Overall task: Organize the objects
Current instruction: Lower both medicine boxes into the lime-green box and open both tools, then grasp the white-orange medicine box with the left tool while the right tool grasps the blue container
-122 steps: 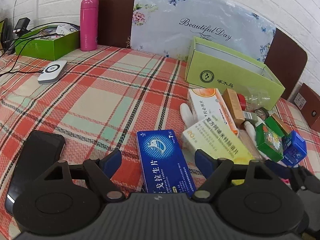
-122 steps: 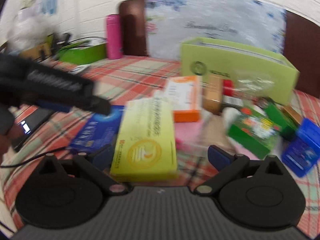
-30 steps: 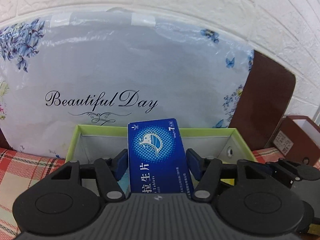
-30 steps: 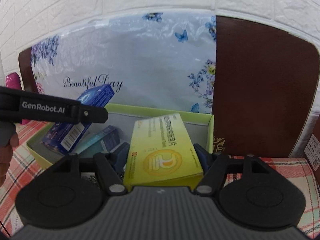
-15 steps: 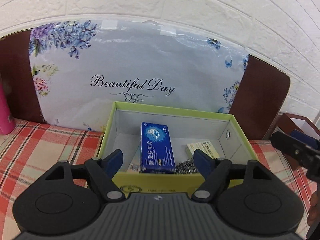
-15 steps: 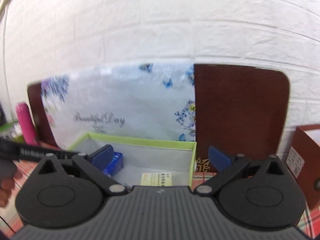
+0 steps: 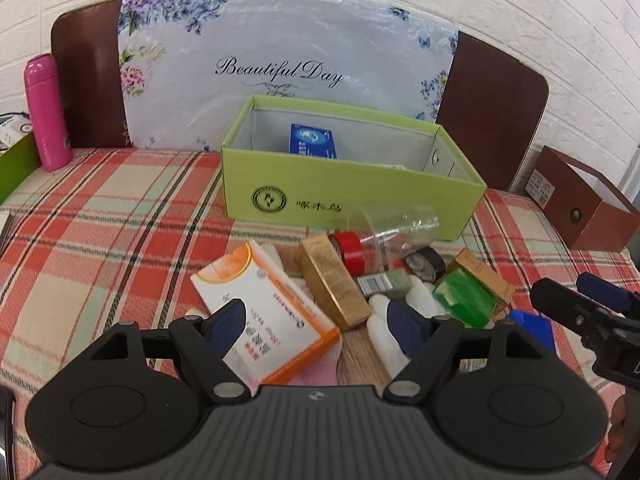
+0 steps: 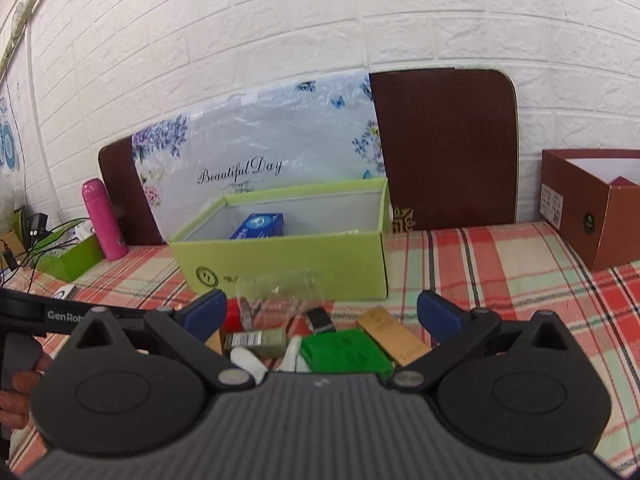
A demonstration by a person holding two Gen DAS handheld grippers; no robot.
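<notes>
Blue medicine box (image 7: 313,141) stands tilted inside the green box (image 7: 344,192).

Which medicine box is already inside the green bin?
The blue box, propped against the back wall of the green bin. The white-orange box and gold box lie outside.

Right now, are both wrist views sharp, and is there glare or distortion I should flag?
Left wrist view: sharp, evenly lit; fisheye bows the green box, and the clear cup shows small highlights. Right wrist view: slightly softer; brick courses curve strongly, edges vignette dark, no motion blur; the plastic-wrapped floral board gives mild sheen.
</notes>
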